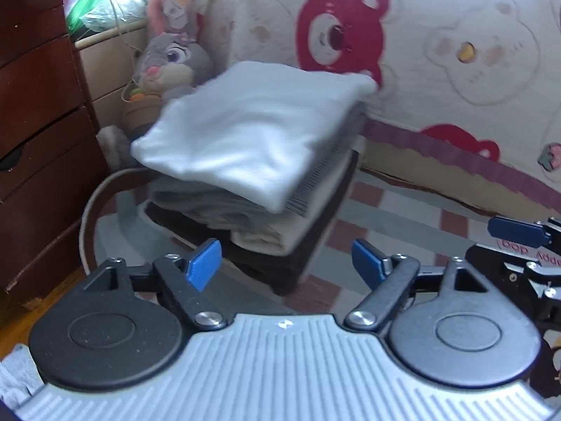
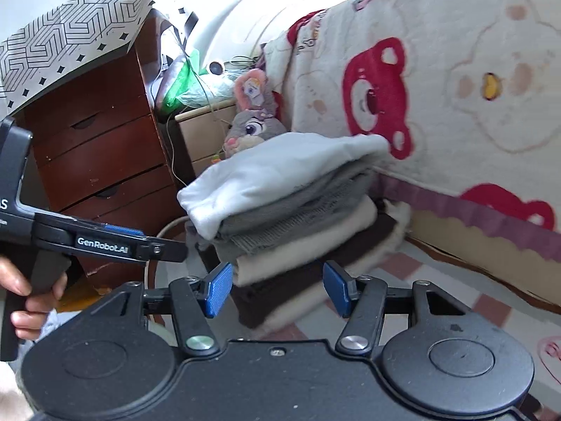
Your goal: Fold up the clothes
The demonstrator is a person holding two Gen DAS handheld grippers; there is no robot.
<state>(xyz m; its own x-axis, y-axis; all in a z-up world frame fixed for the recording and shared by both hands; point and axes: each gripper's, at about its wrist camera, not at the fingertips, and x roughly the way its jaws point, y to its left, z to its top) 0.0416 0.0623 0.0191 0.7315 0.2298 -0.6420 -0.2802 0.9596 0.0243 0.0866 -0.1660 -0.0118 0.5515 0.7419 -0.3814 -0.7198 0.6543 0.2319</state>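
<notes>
**Folded clothes stacked, both grippers empty and drawn clear**

Clothes sit in a neat stack (image 1: pixel 252 175) on a checked mat (image 1: pixel 403 217), just beside a bed draped with a bear-print blanket (image 1: pixel 438 52). A white folded garment (image 1: pixel 245 129) lies on top, over grey, cream and dark brown layers. It overhangs the layers beneath on the near-left side, probably because it was set down a little off centre.

The left gripper (image 1: pixel 287 263) has its blue pads spread wide with nothing between them, and sits just short of the stack's near edge. The right gripper (image 2: pixel 277 289) is likewise spread and empty, with the bottom dark layer showing in the gap beyond its pads. Neither touches the cloth, which suggests the top piece is released and resting on its own.

The white garment's long axis runs from near-left to far-right in the left wrist view, its far corner pointing toward the blanket. A stuffed rabbit (image 1: pixel 168 59) sits behind the stack, next to a wooden chest of drawers (image 1: pixel 38 122).
</notes>
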